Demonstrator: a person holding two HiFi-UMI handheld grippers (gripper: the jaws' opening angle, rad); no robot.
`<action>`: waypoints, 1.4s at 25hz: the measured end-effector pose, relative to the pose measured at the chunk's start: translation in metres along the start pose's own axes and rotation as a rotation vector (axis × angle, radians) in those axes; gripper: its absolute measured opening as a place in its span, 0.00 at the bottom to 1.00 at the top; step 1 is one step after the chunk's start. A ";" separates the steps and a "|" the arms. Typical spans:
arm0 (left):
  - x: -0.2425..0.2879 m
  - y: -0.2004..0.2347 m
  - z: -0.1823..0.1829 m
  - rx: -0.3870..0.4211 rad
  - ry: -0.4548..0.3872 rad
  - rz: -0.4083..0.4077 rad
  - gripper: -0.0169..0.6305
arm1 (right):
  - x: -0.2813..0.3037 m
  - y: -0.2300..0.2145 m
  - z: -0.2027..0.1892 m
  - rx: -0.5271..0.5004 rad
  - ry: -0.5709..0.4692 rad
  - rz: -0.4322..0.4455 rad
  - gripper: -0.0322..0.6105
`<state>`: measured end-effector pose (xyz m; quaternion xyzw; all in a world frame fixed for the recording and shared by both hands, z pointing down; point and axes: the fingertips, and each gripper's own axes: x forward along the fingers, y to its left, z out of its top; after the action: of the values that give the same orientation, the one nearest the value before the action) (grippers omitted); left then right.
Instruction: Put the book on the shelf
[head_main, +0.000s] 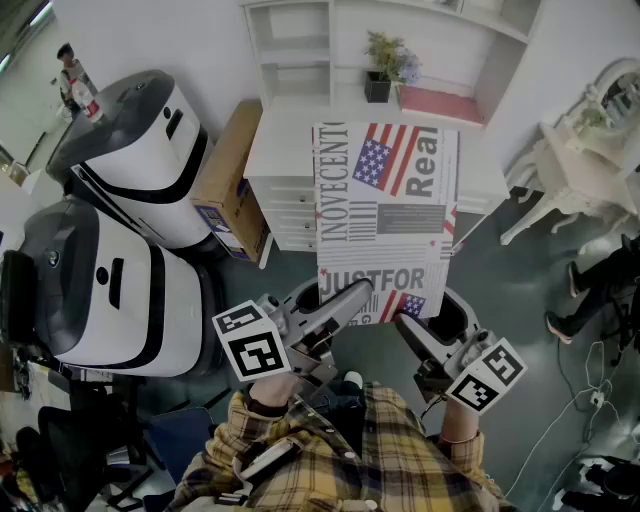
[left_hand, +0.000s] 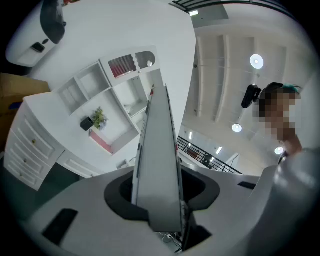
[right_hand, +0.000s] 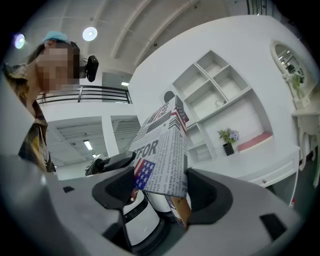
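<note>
On the far left of the head view stand two white machines (head_main: 130, 170), with a cardboard box (head_main: 226, 178) wedged between them and the white drawer unit (head_main: 288, 215); I judge none of them are in my way.

My left gripper (head_main: 352, 298) is clamped on the book (head_main: 385, 210) at its lower left corner. The left gripper view shows the book's narrow edge filling the gap between the jaws, with both pads pressed against it. The book has a newspaper-print cover with a flag on it. It is held in the air, cover towards me, in front of the drawer unit and short of the shelf (head_main: 333, 45).

My right gripper (head_main: 408, 330) is at the book's lower right corner. Its jaws are spread wide with the corner standing between them, and I read that as cradling rather than pinching. If so, the left side carries the load.

I judge this to be the carry step: the book is picked up but not yet placed. Next I need to close the right jaws for a steadier hold, then raise the book and push it forward towards a free compartment. A potted plant (head_main: 385, 65) and a flat pink thing (head_main: 440, 103) occupy the wide lower bay, so I would aim for the bare part beside them or a cubby above, entering edge-first and keeping clear of the plant.
</note>
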<state>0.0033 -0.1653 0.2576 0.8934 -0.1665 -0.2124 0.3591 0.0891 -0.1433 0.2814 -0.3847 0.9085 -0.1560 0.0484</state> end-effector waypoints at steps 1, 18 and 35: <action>0.000 0.000 0.000 0.003 0.000 -0.001 0.28 | 0.000 0.000 0.000 -0.001 -0.001 0.000 0.54; 0.000 0.001 0.002 0.010 0.003 -0.019 0.28 | 0.002 0.000 0.001 0.001 -0.013 -0.009 0.54; -0.007 -0.010 -0.003 -0.003 0.016 0.032 0.28 | -0.006 0.010 -0.001 0.039 0.003 -0.002 0.54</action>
<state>0.0002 -0.1535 0.2549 0.8918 -0.1774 -0.1997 0.3652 0.0863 -0.1326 0.2788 -0.3844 0.9050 -0.1742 0.0541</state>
